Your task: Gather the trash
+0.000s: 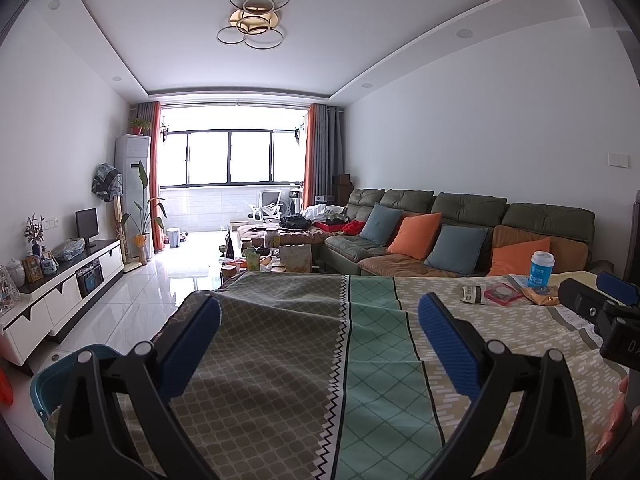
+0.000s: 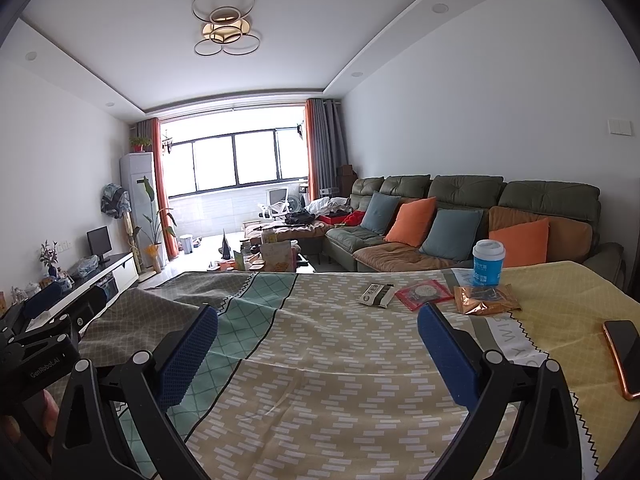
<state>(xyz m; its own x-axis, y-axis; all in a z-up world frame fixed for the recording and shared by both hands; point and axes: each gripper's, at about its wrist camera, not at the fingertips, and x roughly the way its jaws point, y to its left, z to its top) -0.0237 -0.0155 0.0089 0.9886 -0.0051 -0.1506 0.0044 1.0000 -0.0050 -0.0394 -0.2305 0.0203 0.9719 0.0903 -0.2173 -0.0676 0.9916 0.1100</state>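
Trash lies in a small cluster at the far right of the counter (image 2: 320,360), which is covered by a patterned cloth: a white-and-black wrapper (image 2: 376,294), a red packet (image 2: 423,293), a crumpled gold bag (image 2: 486,300) and a blue-and-white cup (image 2: 488,262) with a white lid. That makes three flat pieces and one upright cup. The wrapper, packet and bag sit in a row just beside one another, and the cup stands just behind the gold bag, by the far edge. A phone (image 2: 624,354) with a copper-coloured rim lies apart from them, near the right edge.

The right hand-held gripper (image 2: 318,354) hovers above bare cloth with its blue pads wide apart and nothing between them; the trash lies ahead and to its right, with only cloth in between. The left hand-held gripper (image 1: 319,336) is likewise spread open and empty, over the green and grey part of the cloth, well apart from the trash, which shows at the right of its view. The right tool stands between the left one and the cluster.

A teal bin (image 1: 46,384) shows below the counter's left edge. Behind the counter a green sofa (image 2: 464,188) carries five cushions, three orange and two blue.
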